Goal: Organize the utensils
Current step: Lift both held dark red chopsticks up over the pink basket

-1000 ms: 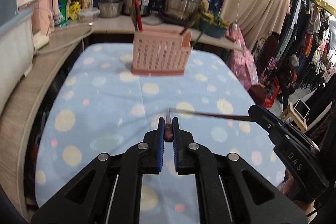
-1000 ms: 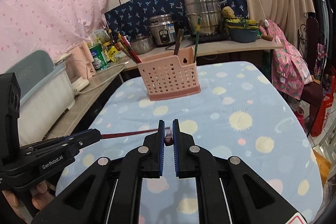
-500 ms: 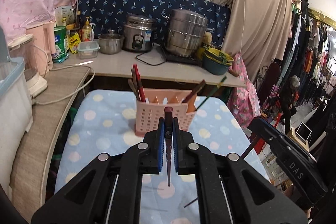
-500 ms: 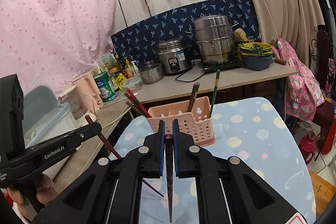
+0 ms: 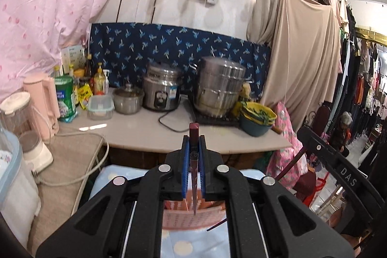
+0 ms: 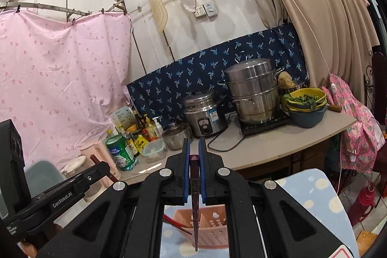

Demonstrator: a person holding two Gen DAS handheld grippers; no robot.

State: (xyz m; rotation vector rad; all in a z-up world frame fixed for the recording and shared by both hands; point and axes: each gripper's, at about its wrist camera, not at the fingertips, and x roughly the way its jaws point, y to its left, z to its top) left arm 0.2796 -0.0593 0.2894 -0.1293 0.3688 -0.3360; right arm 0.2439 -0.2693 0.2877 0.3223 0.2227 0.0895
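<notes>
Left wrist view: my left gripper (image 5: pixel 194 149) clamped a chopstick (image 5: pixel 194 175) upright, tip down, basket (image 5: pixel 191 218) directly below the fingers; right gripper (image 6: pixel 194 156) likewise clamped its chopstick (image 6: pixel 195 204) vertical over it.

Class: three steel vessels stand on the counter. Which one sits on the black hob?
The tall tiered steamer, rightmost of the row. The rice cooker and the small lidded pot stand directly on the counter.
</notes>
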